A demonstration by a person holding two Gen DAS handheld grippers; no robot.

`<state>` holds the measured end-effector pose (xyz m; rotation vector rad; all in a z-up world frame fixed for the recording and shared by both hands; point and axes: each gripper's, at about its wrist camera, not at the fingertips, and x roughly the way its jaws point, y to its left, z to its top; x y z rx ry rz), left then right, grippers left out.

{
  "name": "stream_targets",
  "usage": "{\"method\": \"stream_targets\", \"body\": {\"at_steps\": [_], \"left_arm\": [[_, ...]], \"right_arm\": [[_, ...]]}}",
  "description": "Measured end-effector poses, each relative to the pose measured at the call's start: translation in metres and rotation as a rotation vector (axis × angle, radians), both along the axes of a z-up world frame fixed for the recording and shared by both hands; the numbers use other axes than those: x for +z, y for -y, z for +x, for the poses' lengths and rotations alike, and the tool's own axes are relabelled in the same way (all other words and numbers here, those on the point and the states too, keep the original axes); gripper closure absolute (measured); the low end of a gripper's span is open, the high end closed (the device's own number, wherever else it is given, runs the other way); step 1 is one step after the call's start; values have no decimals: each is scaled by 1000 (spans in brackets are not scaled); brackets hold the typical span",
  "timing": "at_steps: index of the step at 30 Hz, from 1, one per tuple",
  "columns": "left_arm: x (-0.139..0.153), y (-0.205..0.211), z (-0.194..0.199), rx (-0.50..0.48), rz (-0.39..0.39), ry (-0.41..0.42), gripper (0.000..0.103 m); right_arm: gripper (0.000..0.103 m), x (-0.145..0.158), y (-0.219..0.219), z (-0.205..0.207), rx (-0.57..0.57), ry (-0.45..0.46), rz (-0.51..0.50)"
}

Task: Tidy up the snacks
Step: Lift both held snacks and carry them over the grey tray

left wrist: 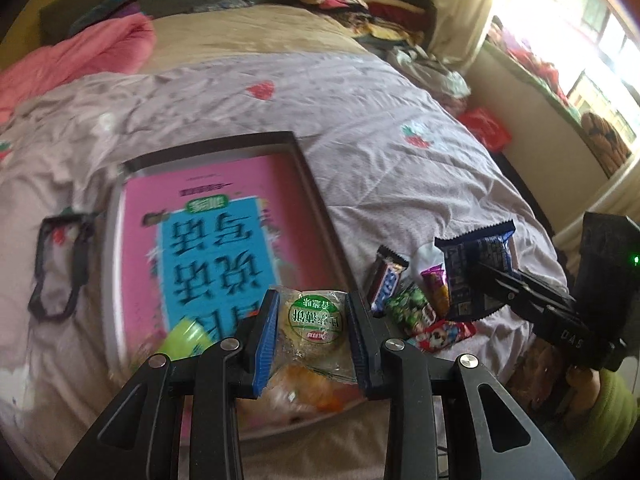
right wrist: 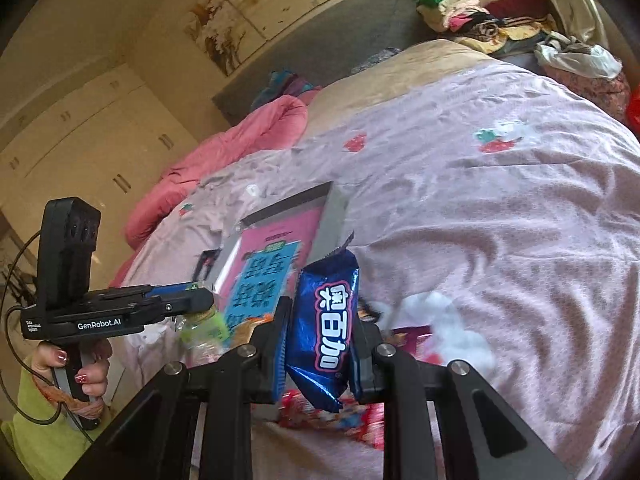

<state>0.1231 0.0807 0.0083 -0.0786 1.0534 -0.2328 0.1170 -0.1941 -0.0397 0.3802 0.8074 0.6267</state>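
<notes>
While the big bed fills the room, a dark tray with a pink book lies on it. At four o'clock from the tray sits a small pile of snacks. The left gripper is clamped on a round cake in clear wrap above the tray. The right gripper is clamped on a blue cookie pack, lifted above the pile.

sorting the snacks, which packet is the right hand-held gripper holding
The dark blue packet with white lettering, clamped upright in the right hand-held gripper. The clear-wrapped cake with the green label sits in the left hand-held gripper; the other packets lie on the bed.
</notes>
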Motion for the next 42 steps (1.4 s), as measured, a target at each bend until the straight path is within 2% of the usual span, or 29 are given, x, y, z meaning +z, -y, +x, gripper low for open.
{"method": "stream_targets", "body": {"at_steps": [10, 18, 27, 31, 34, 42], "left_arm": [[10, -50, -36, 125, -20, 48, 69], [11, -90, -57, 233, -21, 72, 69], [0, -108, -67, 303, -35, 72, 69], [-13, -108, -67, 314, -37, 49, 69], [-24, -105, -67, 304, -46, 30, 69], [-46, -95, -64, 284, -52, -17, 69]], "right_arm": [[79, 12, -45, -25, 103, 33, -21], [79, 13, -66, -34, 139, 35, -43], [79, 14, -80, -39, 163, 41, -61], [82, 16, -87, -38, 166, 57, -72], [82, 13, -95, -35, 159, 77, -136], [81, -7, -89, -27, 151, 42, -174]]}}
